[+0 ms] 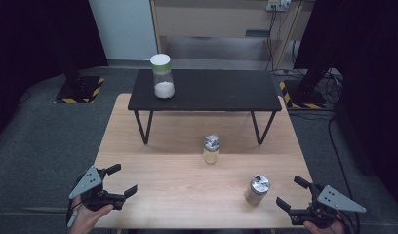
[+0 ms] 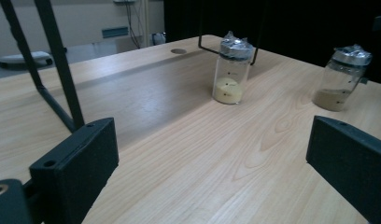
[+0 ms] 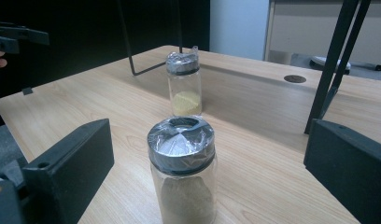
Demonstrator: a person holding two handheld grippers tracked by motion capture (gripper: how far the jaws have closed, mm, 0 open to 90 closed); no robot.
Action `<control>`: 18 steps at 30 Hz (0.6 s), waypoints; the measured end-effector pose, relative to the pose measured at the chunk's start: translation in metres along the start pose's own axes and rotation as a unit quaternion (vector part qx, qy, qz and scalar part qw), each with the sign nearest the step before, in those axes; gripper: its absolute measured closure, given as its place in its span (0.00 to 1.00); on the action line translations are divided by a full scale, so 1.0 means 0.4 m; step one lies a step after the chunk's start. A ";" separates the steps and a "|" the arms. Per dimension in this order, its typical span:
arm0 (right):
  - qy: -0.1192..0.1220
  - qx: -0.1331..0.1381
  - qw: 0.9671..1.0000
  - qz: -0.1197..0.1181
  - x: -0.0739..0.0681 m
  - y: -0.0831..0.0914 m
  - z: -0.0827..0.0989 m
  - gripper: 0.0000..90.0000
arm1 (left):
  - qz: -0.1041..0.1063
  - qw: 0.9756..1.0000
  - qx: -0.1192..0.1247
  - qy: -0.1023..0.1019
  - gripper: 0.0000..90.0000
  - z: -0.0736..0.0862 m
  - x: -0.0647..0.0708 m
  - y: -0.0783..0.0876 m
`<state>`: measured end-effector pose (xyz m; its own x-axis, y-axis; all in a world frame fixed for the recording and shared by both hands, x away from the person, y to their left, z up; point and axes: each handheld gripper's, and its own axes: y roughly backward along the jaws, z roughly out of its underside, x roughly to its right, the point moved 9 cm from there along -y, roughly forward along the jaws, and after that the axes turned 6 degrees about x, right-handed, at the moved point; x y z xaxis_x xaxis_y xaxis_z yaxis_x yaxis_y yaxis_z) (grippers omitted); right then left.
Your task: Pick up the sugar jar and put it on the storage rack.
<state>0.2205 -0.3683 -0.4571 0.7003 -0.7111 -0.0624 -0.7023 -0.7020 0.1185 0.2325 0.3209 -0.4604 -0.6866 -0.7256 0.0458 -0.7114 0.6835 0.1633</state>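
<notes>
I have a pale wood table with a smooth, fine-grained top, and on its far half stands a matte black shelf on thin bent-wire legs. On that shelf, far beyond my left claw, is a tall clear jar with a white lid and white powder at the bottom. My right claw has its blocky black jaws wide apart, holding nothing; just ahead of it, between the jaws in its own view, stands a round glass jar of brown powder, its dark cap wrapped in crinkled film. Farther beyond stands a slimmer glass vial of yellow powder, capped the same way. My left claw is also spread and empty, well apart from both, which stand ahead and to its right.
</notes>
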 end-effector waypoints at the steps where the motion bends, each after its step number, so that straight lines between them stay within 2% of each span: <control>1: 0.000 0.000 1.000 0.000 0.000 0.000 0.000 0.02 | -0.002 1.000 -0.001 -0.001 0.02 0.001 -0.002 0.000; 8: 0.000 -0.002 1.000 0.000 0.000 -0.002 0.001 0.02 | -0.002 1.000 0.006 -0.002 0.00 0.003 -0.005 0.003; 18: 0.001 0.000 1.000 -0.001 -0.001 -0.001 0.001 0.02 | 0.005 1.000 -0.001 -0.010 0.00 0.004 -0.001 -0.002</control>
<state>0.2206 -0.3678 -0.4575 0.7021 -0.7095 -0.0604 -0.7008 -0.7035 0.1185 0.2332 0.3207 -0.4620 -0.6973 -0.7163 0.0271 -0.7036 0.6912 0.1652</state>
